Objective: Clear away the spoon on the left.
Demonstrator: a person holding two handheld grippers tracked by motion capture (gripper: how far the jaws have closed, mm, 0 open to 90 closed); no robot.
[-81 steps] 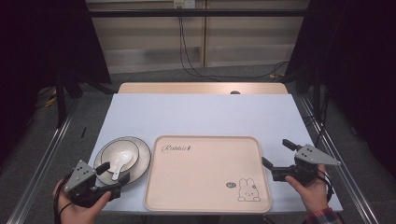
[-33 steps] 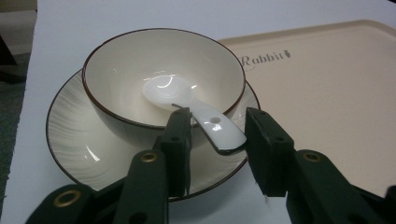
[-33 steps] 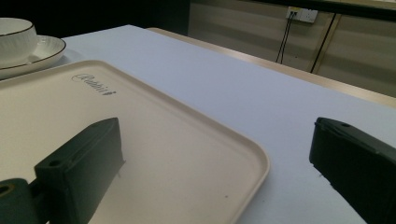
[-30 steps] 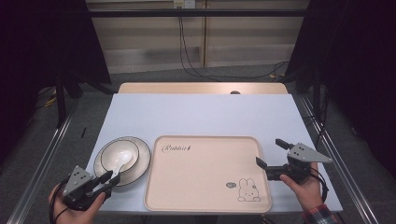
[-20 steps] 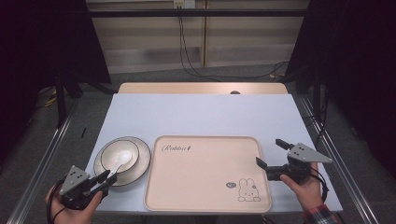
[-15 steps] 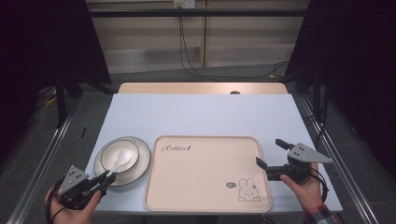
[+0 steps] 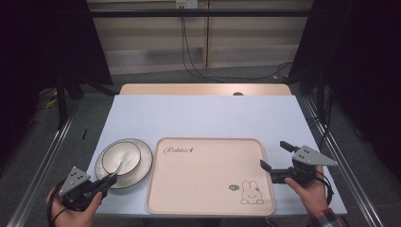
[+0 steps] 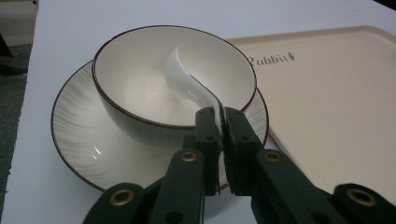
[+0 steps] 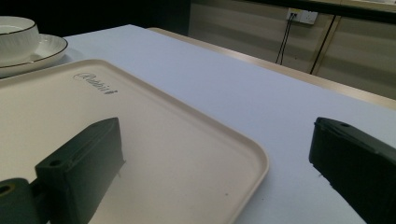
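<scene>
A cream bowl with a dark rim sits on a ribbed plate, at the table's front left. A white spoon lies in the bowl with its handle sticking out over the rim. My left gripper is shut on the end of that handle; it sits just in front of the plate. My right gripper stands open at the right edge of the beige tray, one jaw over the tray and one over the tablecloth.
The beige tray bears a "Rabbit" script and a small rabbit drawing; nothing lies on it. A pale blue cloth covers the table, with a wooden edge at the back. Cables hang beyond.
My left gripper has slid back and to the left, toward the table's front corner, then edged up to the plate and shut on the spoon handle. The right gripper has barely moved.
</scene>
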